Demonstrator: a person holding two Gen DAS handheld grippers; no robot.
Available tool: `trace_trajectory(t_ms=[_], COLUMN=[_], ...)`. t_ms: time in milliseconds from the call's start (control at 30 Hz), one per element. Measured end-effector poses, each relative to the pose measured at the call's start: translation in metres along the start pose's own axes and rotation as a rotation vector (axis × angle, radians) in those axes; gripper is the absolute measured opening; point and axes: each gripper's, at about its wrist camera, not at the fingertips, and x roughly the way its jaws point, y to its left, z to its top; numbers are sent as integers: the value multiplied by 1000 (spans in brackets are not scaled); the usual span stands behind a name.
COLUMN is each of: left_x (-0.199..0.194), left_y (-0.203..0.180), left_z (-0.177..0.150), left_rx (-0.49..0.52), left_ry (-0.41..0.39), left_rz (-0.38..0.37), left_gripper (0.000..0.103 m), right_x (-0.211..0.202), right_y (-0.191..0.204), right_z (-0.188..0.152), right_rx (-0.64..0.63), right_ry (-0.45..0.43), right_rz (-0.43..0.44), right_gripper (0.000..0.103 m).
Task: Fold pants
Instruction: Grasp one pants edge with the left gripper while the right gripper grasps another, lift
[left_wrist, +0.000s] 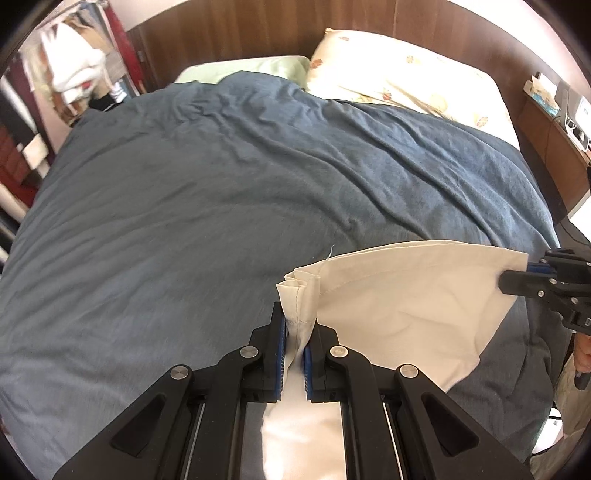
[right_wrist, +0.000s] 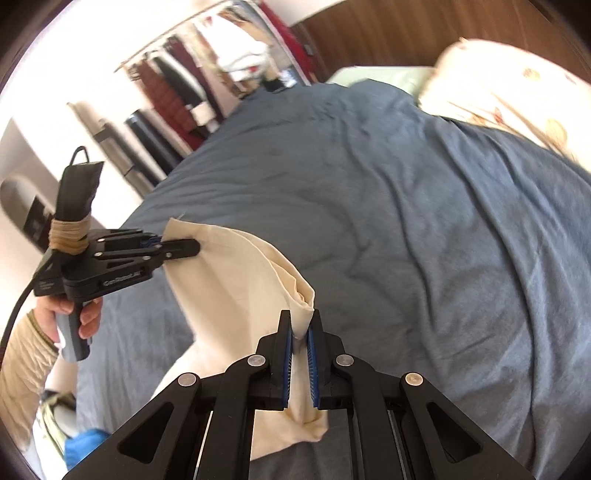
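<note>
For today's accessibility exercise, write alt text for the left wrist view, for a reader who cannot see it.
The left gripper is shut on a bunched edge of cream pants, held above a bed with a wrinkled blue duvet. At the right edge, the right gripper pinches the fabric's far corner, stretching it between the two. Two pillows lie against a wooden headboard.

My left gripper (left_wrist: 295, 332) and right gripper (right_wrist: 301, 332) are both clamped tight, held up level, well apart.
</note>
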Motion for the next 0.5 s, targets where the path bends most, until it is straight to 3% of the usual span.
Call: trace_trajectory(t_ms=[233,500], left_x=[-37,-52], left_y=[12,25], left_z=[-58,-136], left_rx=[-60,-140], left_ry=[-2,33], left_rz=[49,87], left_gripper=[10,10], right_x=[-9,3], right_y=[55,110], right_z=[-23,-67], right_rx=[-89,-214], right_ry=[25,108], right_rz=[66,125], right_gripper=[9,9])
